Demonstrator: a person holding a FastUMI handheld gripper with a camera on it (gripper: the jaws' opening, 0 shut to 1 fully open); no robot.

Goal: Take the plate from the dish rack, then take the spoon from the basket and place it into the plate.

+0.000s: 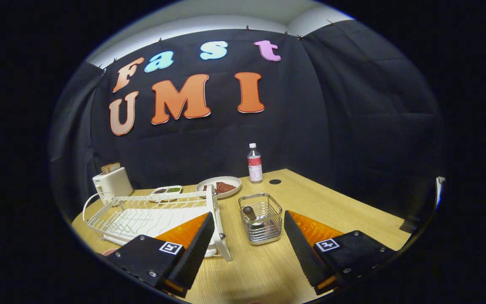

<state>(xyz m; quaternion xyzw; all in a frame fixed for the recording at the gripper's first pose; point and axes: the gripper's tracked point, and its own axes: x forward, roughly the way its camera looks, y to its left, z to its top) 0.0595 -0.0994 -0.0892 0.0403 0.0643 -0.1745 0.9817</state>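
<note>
Gripper view looks slightly down over a wooden table (352,211), so the gripper (249,226) is held above the tabletop and aimed toward the booth's black wall. Both fingers are spread wide apart w/ nothing between the pads; they hold nothing and touch nothing.

Wire basket (260,218) stands upright on the table, in the gap between the two fingertips and just ahead of them, a bit nearer to the right finger. Spoon (249,212) is inside the basket: only a dark rounded end is seen, leaning at the basket's left side, long axis going down into the basket and tilted. Which end of the spoon is up, I cannot tell.

White dish rack (150,213) lies to the left, its long side going away to the left-back; the left finger (196,247) covers the rack's near right corner. A plate standing in the rack I cannot make out.

Beyond the rack and basket, near the wall: a round plate with red food (219,185), a small white tray (167,191) w/ two compartments, a toaster (111,183) w/ bread in the slot, and a water bottle (255,164) standing upright.
</note>
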